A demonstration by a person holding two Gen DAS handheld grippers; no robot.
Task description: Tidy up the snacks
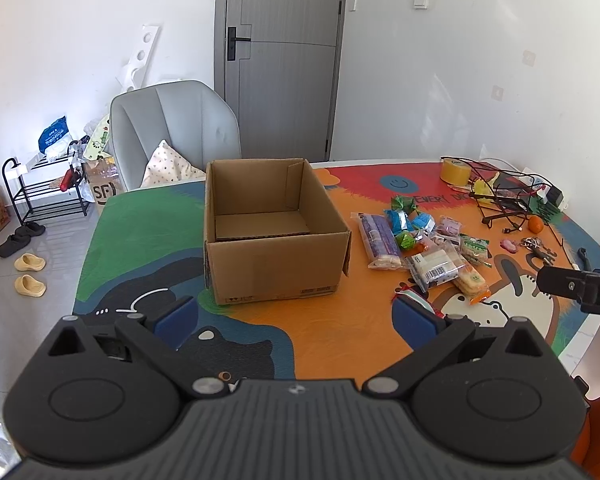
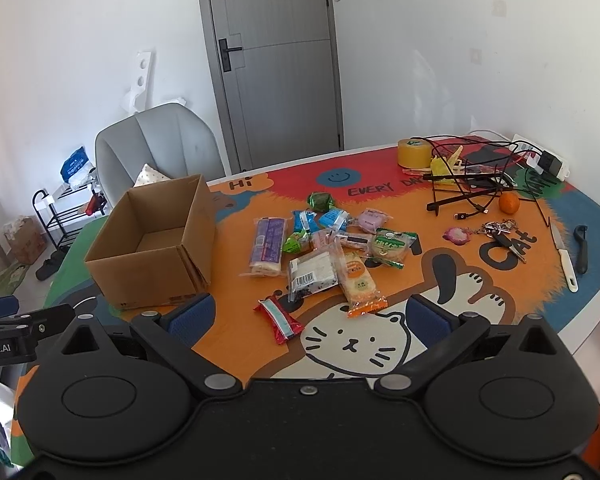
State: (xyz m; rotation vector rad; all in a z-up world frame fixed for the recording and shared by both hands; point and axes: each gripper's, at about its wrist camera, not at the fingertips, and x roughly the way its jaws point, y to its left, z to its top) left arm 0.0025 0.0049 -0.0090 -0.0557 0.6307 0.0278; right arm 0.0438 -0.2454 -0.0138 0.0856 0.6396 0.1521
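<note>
- Both claws, the right gripper (image 2: 308, 314) and left gripper (image 1: 294, 316), gape wide with nothing inside.
- Snacks (image 2: 332, 252) lie mid-picture; the box (image 2: 156, 248) sits left.
- Shiny wrappers might slip from a pinch.

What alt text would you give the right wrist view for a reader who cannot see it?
The open right gripper hovers empty over a cartoon-cat tablecloth, facing a pile of wrapped snacks. An empty cardboard box stands to their left; cables, tape roll, orange and keys lie right.
</note>
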